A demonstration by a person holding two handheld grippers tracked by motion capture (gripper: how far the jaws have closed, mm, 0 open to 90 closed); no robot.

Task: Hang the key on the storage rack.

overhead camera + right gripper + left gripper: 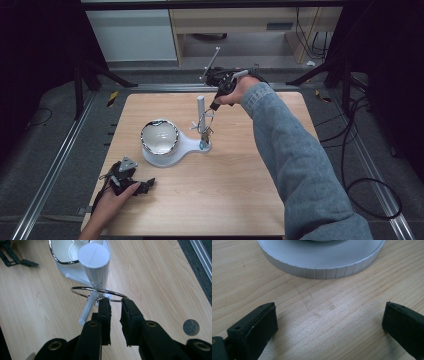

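A white stand (191,145) sits mid-table with an upright post (200,106) and thin side pegs. A chrome-rimmed bowl (159,136) rests on its round end. A thin metal ring (205,120) hangs around the post over a peg (87,308), with small keys below it. My right gripper (215,106) reaches in from the far side. In the right gripper view, my right gripper (115,305) has its jaws a narrow gap apart at the near edge of the ring (82,290), with wood showing between them. My left gripper (144,186) lies open on the table, front left.
In the left gripper view, the ribbed rim of the stand's base (322,271) lies just beyond my open left gripper (329,322). A small round hole (191,327) marks the tabletop. Metal rails and cables (370,190) run along both sides of the table.
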